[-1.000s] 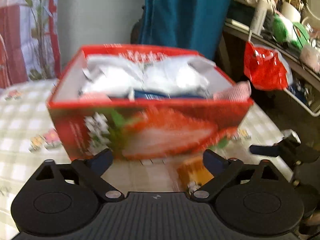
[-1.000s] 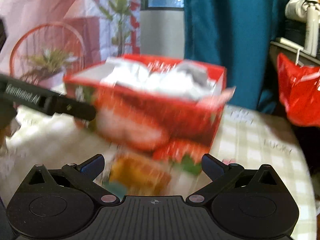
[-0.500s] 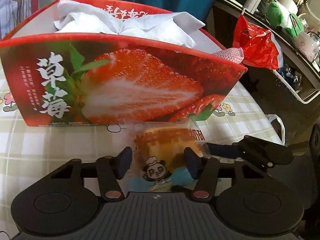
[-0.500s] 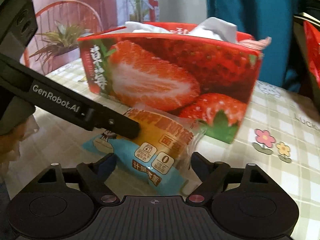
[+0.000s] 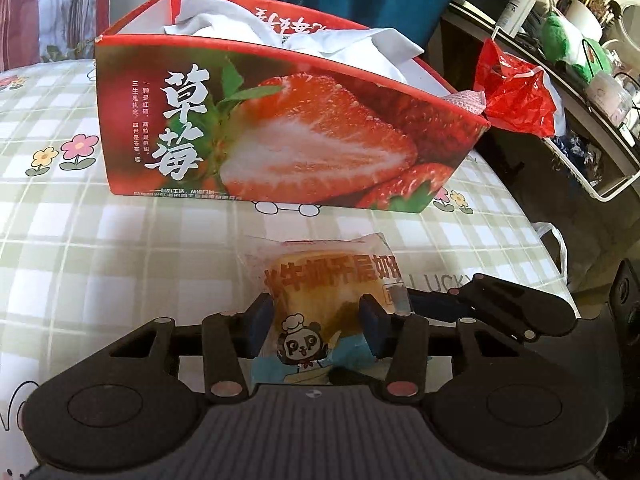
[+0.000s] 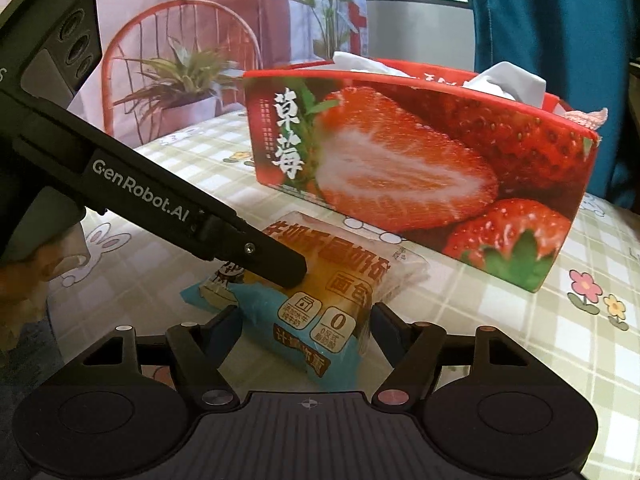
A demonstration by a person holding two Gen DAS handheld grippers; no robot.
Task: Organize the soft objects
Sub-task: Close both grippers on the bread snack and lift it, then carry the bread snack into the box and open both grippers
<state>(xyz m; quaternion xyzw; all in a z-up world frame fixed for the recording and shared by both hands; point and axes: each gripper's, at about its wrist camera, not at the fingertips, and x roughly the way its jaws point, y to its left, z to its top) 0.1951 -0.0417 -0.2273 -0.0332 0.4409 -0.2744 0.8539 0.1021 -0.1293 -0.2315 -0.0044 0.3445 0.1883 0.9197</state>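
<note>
Left wrist view: the left gripper (image 5: 316,322) has just been closing its fingers (image 5: 258,324) on the bread packet (image 5: 332,280), which lies on the checked table (image 5: 80,260) at 6 o'clock of the strawberry box (image 5: 280,136); both pads look pressed into the wrapper's sides. White cloth (image 5: 304,34) already fills the box, with a red bag (image 5: 516,96) hanging at its 3 o'clock. In the right wrist view, the right gripper (image 6: 306,322) has also been closing, its fingers about half open and flanking the packet's blue end; whether they touch it I cannot tell. The step in hand looks like grasping the packet. Next, I judge, a gentle lift over the box's near wall and release onto the cloth, without crushing the soft bread
</note>
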